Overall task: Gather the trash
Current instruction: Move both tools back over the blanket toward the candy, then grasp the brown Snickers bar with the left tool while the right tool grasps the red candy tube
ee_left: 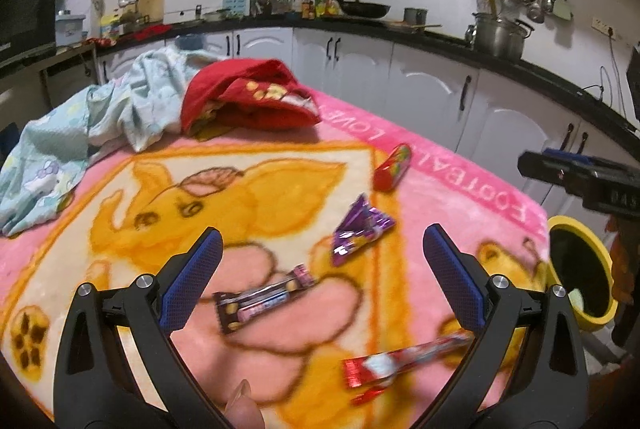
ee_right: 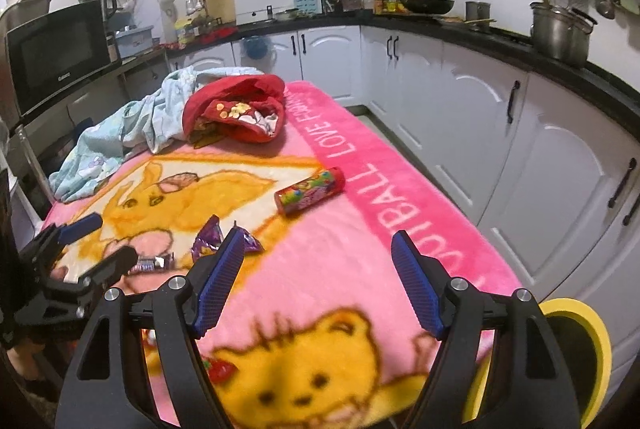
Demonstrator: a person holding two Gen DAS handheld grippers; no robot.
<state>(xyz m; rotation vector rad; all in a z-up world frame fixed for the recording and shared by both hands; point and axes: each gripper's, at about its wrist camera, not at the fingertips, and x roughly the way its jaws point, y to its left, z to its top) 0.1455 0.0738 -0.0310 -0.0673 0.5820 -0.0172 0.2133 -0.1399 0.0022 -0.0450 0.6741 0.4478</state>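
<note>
Both my claws stand released, empty: left gripper [ee_left: 322, 269], right gripper [ee_right: 318, 275]. Nearest, on the pink blanket [ee_left: 460, 165]: red-white wrapper [ee_left: 394, 363], dark candy-bar wrapper [ee_left: 262, 299] between my left fingers, purple wrapper [ee_left: 358, 229], red candy tube [ee_left: 392, 167]. Yellow-rimmed bin [ee_left: 580, 269] stands beside the blanket's right edge. Farthest: red cloth [ee_left: 252, 95].

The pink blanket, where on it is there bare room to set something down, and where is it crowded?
Bare: the pink blanket between the right gripper, the red candy tube and the lettered border. Crowded: the far end under the light blue cloth and red garment; wrappers cluster around the purple wrapper.
</note>
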